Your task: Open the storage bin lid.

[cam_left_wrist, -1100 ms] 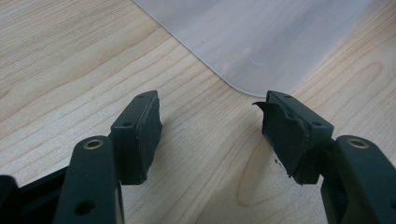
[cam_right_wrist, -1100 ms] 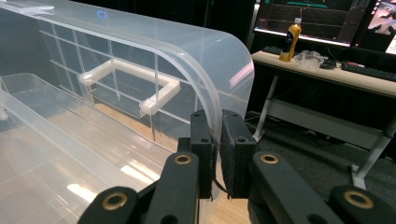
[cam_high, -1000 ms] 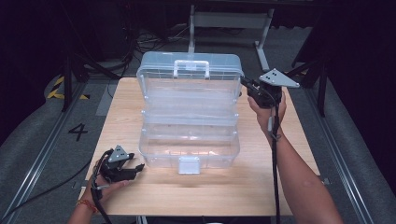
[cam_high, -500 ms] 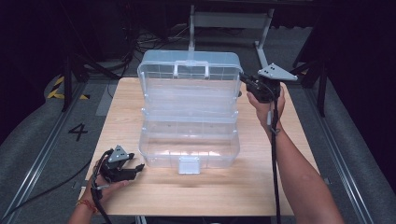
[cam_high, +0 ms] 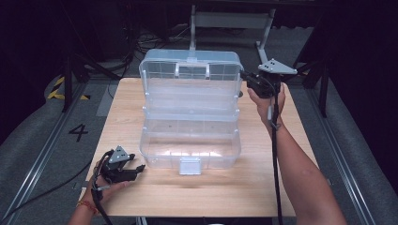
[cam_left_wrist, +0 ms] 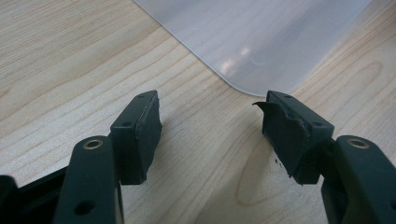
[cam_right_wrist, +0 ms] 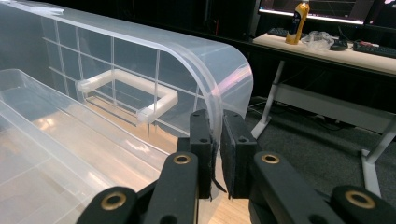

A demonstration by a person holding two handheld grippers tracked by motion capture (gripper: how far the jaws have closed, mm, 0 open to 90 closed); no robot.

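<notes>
The right gripper (cam_right_wrist: 217,154) pinches the lid (cam_right_wrist: 187,70) edge to hold the box (cam_high: 190,140) open; the left gripper (cam_left_wrist: 210,135) rests half-open and empty on the table (cam_left_wrist: 70,70).

Before our left gripper (cam_high: 136,169) we have bare table (cam_high: 263,187) until the clear box (cam_high: 190,145), while beside our right gripper (cam_high: 244,75) the raised lid (cam_high: 190,70) blocks passage.

Pale wooden table (cam_high: 263,187) with clear plastic organiser box (cam_high: 190,140) on it
</notes>
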